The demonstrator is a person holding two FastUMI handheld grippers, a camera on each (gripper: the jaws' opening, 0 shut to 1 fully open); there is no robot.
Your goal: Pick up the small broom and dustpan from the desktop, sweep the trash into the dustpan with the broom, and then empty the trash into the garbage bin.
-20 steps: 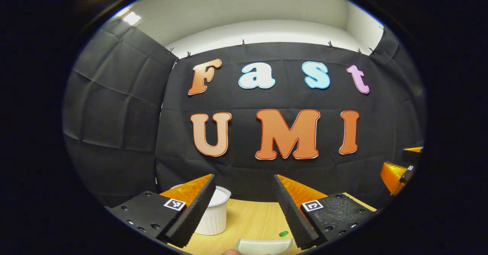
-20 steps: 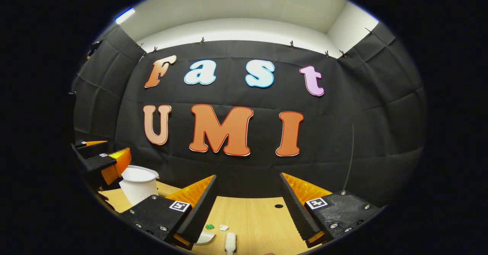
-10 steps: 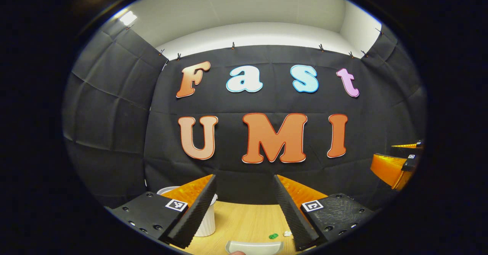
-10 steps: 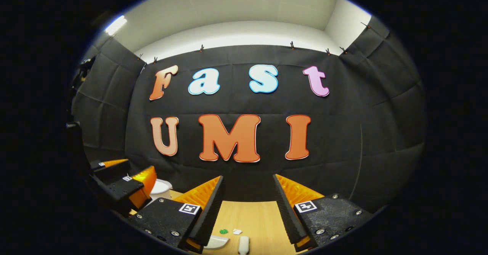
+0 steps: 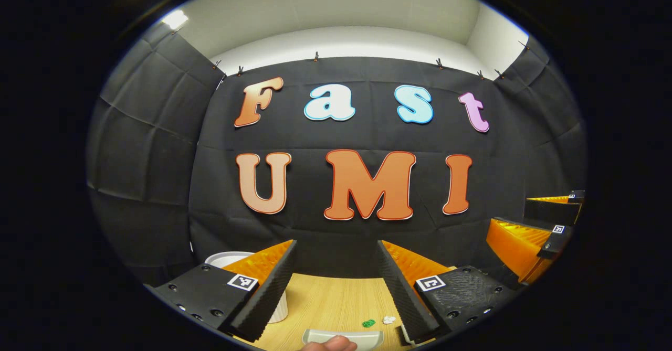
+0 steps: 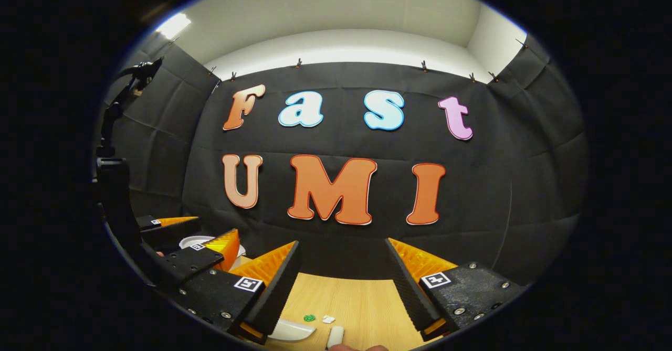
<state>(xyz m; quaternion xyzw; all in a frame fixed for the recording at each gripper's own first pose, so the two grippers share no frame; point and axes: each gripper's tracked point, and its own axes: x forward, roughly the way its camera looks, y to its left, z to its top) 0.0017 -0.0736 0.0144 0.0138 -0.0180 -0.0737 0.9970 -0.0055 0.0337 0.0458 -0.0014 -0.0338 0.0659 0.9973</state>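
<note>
Two claws (image 5: 336, 283) (image 6: 341, 288), one dustpan (image 5: 344, 337), one white bin (image 5: 226, 259), two trash scraps (image 5: 368, 322) (image 5: 389, 319), one broom (image 6: 335, 336)

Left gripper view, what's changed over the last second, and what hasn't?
The left gripper has swung right: the white bin slid left behind its left finger, the green scrap drifted left, and a white scrap came into sight. The right gripper shows more at the right edge. Both grippers stay open, holding nothing; the dustpan stays on the desk.
</note>
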